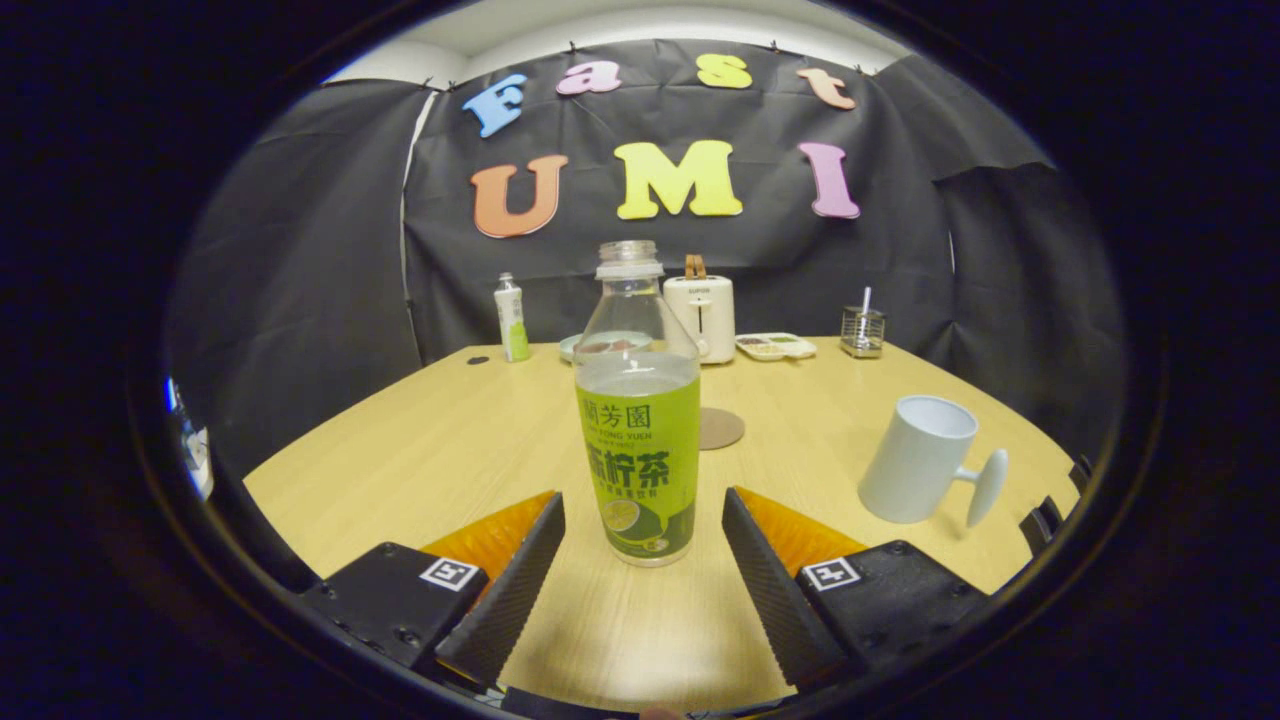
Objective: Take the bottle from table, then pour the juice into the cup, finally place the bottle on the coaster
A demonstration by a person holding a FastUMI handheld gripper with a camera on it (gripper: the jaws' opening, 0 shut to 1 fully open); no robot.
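Observation:
An uncapped clear bottle (638, 420) with a green label and green juice stands upright on the wooden table (420, 450). My gripper (642, 515) is open, and the bottle's base sits between the two fingertips with a gap on each side. A white cup (920, 458) with a handle stands to the right of the fingers, a little ahead. A round brown coaster (720, 428) lies flat just beyond the bottle, partly hidden by it.
Along the table's far edge stand a small green and white bottle (511, 318), a plate (600, 345), a white toaster (700, 315), a divided tray (775, 346) and a mesh holder (862, 330).

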